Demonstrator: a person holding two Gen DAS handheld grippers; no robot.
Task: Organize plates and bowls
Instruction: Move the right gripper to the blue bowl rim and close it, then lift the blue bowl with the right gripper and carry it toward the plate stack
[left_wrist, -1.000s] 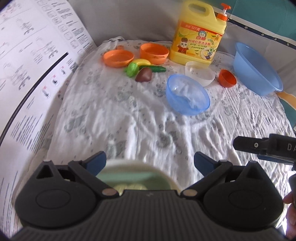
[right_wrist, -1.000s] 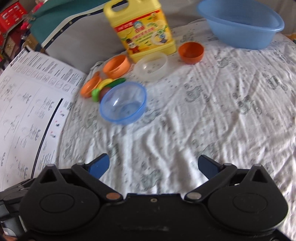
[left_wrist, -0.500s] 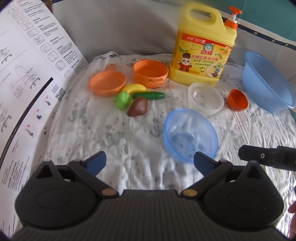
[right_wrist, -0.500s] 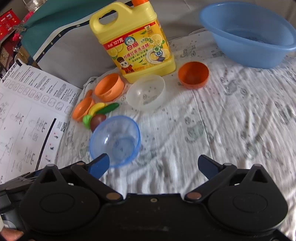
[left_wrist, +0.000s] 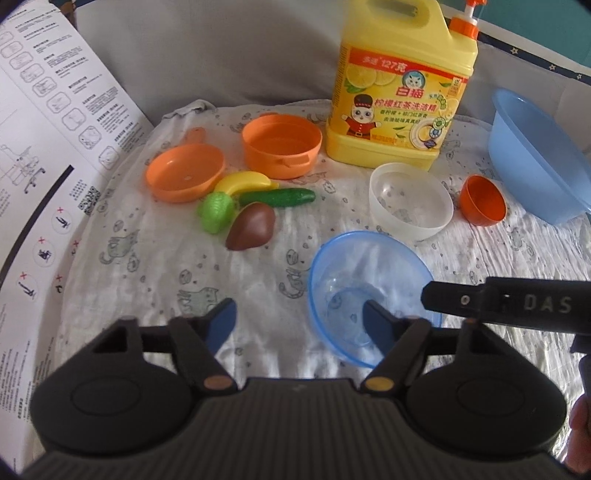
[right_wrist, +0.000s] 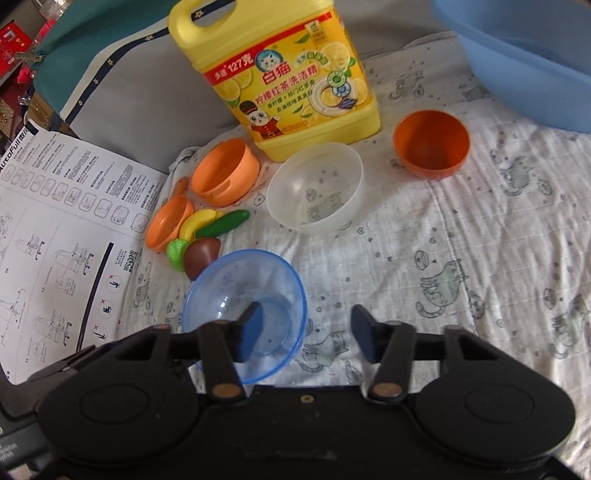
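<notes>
Both tools, left (left_wrist: 299, 323) and right (right_wrist: 308, 332), half-spread, just narrowing, pinching nothing; straddling blue bowl (right_wrist: 243, 291) rim, probably lining up a lift.

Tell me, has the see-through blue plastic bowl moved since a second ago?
No. The see-through blue plastic bowl still sits below the brown toy fruit and frosted white bowl. It only looks bigger because the right tongs came closer, their jaws just closing.

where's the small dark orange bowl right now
In the right wrist view the small dark orange bowl sits upright on the patterned cloth, right of the yellow detergent jug and the clear bowl, in front of the big blue basin.
</notes>
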